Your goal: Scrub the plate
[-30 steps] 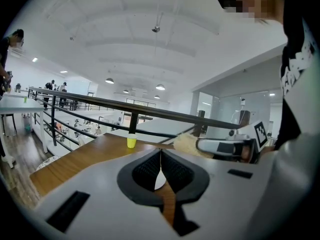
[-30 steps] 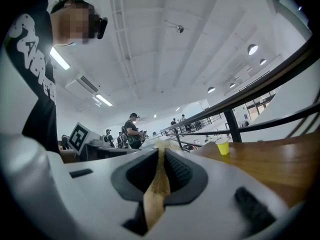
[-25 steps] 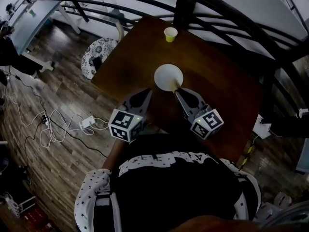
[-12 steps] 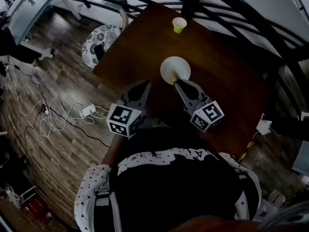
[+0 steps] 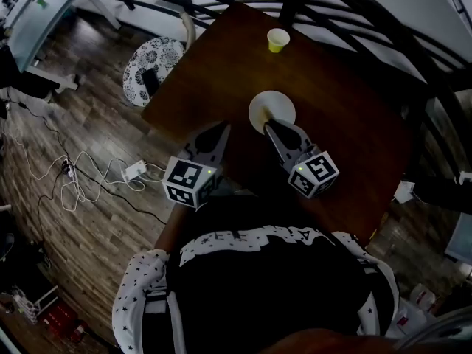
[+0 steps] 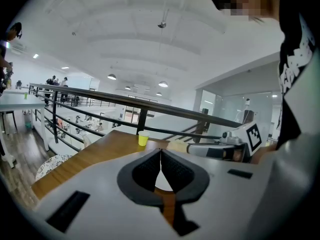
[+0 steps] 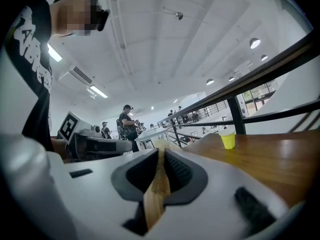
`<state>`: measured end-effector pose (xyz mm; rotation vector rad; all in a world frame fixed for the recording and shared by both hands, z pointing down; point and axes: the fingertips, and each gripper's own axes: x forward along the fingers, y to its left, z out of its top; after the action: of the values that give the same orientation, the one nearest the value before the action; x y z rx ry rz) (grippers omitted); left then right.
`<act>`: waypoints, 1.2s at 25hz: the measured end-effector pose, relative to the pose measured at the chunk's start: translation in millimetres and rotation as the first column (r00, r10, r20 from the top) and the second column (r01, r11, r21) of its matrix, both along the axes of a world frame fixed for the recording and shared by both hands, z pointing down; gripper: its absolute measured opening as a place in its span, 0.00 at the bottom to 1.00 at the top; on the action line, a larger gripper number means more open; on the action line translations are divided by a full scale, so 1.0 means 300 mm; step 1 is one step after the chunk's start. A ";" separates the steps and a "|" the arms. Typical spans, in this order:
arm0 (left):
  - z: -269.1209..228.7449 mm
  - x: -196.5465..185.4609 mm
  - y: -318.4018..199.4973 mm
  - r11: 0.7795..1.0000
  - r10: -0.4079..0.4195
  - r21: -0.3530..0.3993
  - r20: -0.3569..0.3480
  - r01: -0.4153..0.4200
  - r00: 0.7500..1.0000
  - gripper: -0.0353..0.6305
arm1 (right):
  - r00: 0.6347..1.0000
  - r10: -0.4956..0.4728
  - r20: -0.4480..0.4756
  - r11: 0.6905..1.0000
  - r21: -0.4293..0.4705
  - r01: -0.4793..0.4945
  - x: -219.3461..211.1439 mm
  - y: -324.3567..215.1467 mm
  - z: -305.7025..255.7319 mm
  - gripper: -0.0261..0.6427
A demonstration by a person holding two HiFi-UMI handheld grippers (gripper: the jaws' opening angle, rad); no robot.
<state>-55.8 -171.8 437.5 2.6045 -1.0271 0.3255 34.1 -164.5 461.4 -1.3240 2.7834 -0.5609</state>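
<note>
The white plate [image 5: 276, 104] lies flat near the middle of the brown counter [image 5: 335, 124], nearer the person's edge than the far one; a small yellow cup [image 5: 278, 40] stands upright well beyond it, close to the far edge under the black railing [image 5: 346, 22].

The right gripper [image 5: 270, 127] points at the plate, its tip at the plate's near rim; in the right gripper view its jaws [image 7: 161, 156] are clamped on a pale wooden handle [image 7: 158, 186] that runs up between the pads; what is on the handle's far end cannot be made out.

The left gripper [image 5: 220, 130] hangs over the counter's near left edge, beside the plate and apart from it; in the left gripper view its jaws [image 6: 160, 156] are pressed together with nothing between them.

Left of the counter, loose white cables [image 5: 88, 186] lie on the wooden floor.
</note>
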 end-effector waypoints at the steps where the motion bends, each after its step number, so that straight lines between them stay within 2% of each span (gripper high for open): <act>1: -0.002 -0.003 -0.015 1.000 0.006 0.001 0.000 -0.006 1.000 0.07 | 1.000 0.000 -0.001 1.000 -0.003 0.000 -0.008 -0.015 0.003 0.11; 6: -0.004 0.045 0.008 1.000 0.012 -0.001 -0.002 -0.012 1.000 0.07 | 0.999 -0.002 -0.040 0.999 -0.041 0.001 0.033 0.009 0.041 0.11; 11: 0.017 -0.038 -0.111 1.000 0.014 -0.027 -0.001 -0.014 1.000 0.07 | 0.999 -0.004 -0.053 0.995 -0.097 -0.001 -0.045 -0.117 0.095 0.11; 20: 0.042 -0.023 -0.148 0.998 0.026 -0.056 -0.004 -0.026 1.000 0.07 | 0.993 -0.024 -0.112 0.988 -0.156 0.006 -0.036 -0.168 0.179 0.11; 30: 0.077 -0.009 -0.174 0.995 0.052 -0.084 -0.003 -0.052 0.999 0.07 | 0.979 -0.044 -0.199 0.985 -0.172 0.009 -0.042 -0.225 0.263 0.11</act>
<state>-58.5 -224.1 460.8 2.5592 -0.9260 0.3713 21.5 -231.9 540.3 -1.4545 2.9780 -0.7197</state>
